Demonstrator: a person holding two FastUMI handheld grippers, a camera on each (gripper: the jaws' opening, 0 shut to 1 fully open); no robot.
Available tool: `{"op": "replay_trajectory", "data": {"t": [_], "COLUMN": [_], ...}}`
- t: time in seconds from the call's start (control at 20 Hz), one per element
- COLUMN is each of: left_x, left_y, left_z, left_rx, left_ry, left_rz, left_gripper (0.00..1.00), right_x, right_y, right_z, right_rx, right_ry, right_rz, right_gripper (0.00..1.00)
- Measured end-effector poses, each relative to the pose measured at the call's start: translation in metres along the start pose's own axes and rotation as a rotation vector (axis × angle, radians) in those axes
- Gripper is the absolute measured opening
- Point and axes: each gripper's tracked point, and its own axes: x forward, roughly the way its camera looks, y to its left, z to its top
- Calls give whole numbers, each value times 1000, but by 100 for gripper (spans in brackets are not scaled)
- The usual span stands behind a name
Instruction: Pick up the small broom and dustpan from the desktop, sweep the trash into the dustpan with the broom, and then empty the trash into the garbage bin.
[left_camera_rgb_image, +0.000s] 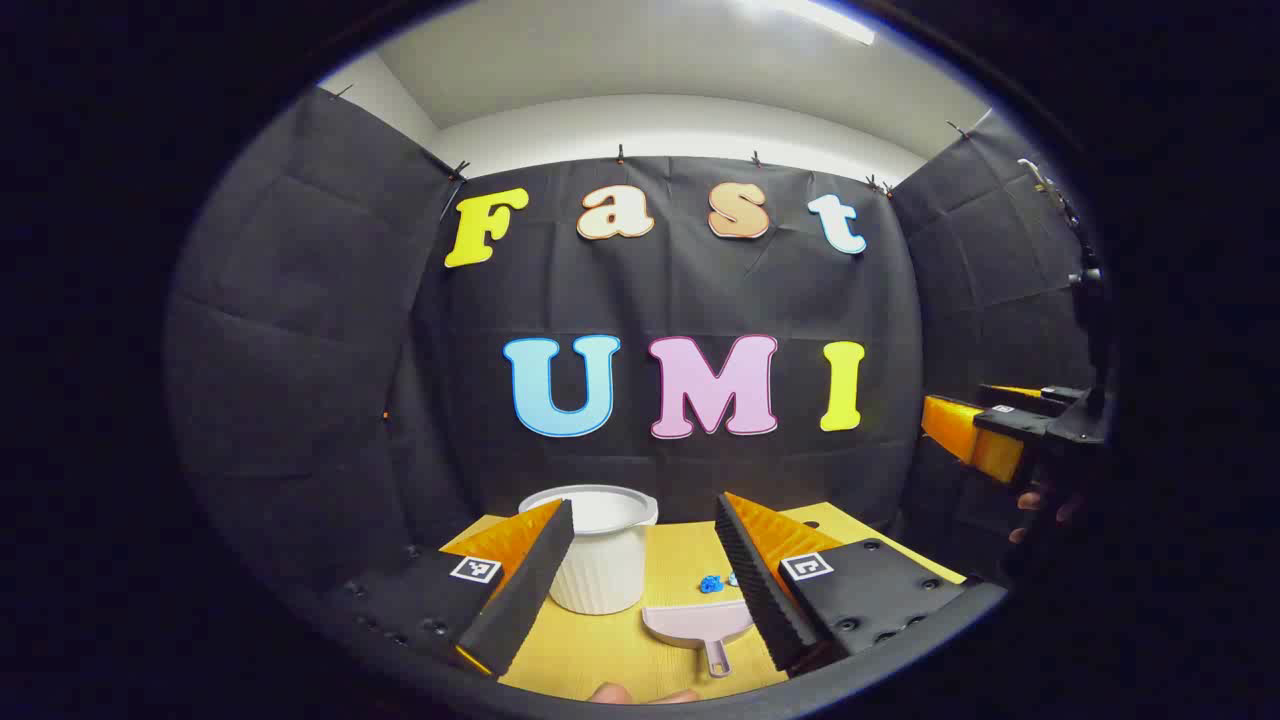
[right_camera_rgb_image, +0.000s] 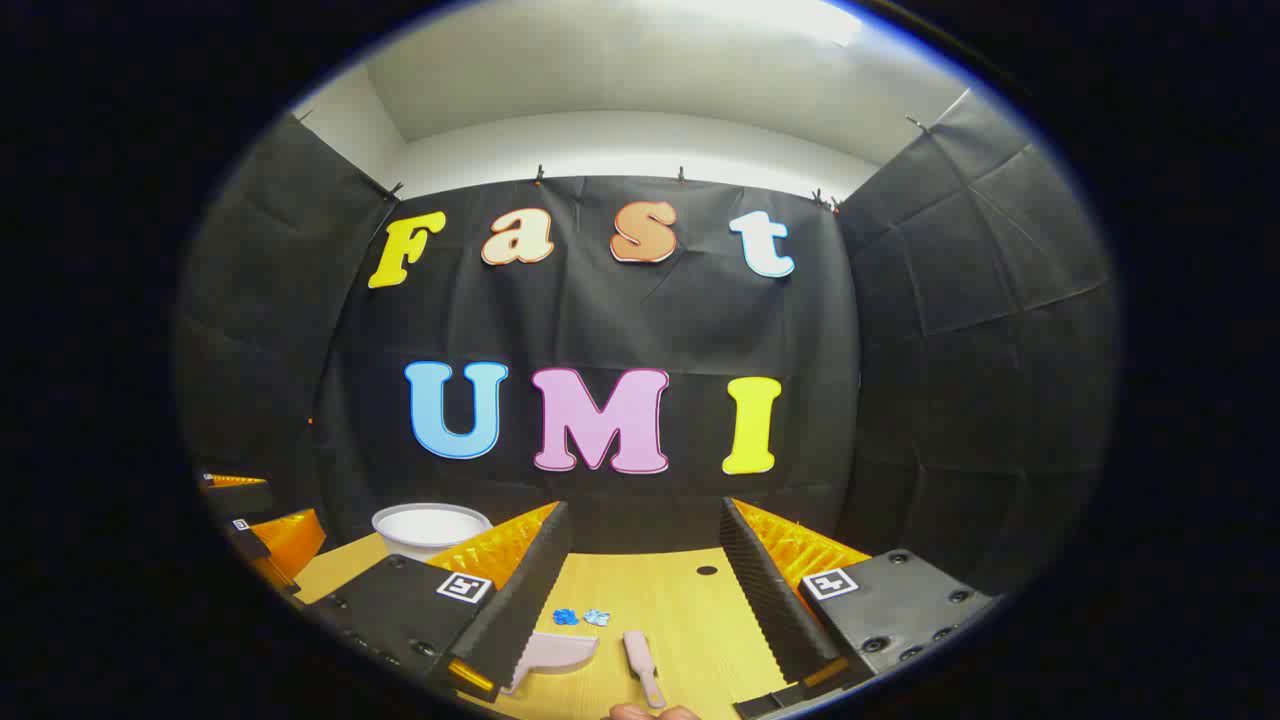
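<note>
One bin (left_camera_rgb_image: 604, 548) stands on the desk (left_camera_rgb_image: 600, 650); one dustpan (left_camera_rgb_image: 697, 625) lies just right of it, two blue scraps (right_camera_rgb_image: 580, 617) behind the pan, one broom (right_camera_rgb_image: 643, 665) right again; left gripper (left_camera_rgb_image: 640, 575) and right gripper (right_camera_rgb_image: 645, 590) both gape wide, holding nothing.

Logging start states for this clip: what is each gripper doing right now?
Left gripper: open, holding nothing, above the dustpan.
Right gripper: open, holding nothing, above the small broom.

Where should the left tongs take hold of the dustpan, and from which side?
Grip the dustpan by its short handle, coming from above on the near side. The handle points toward the left tongs; the wide scoop lies flat on the desk.
</note>
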Motion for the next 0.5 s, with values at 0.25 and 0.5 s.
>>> {"op": "replay_trajectory", "data": {"t": [0.25,0.5], "left_x": [14,42], "left_y": [6,-8], "left_z": [-5,-11], "left_rx": [-48,14], "left_ry": [4,24], "left_rz": [-26,-30], "left_gripper": [84,84], "right_x": [4,23], "right_y": [24,42], "right_z": [1,-4], "right_rx": [-54,-58], "right_ry": [-52,-67], "right_rz": [42,102], "right_gripper": [92,98]}}
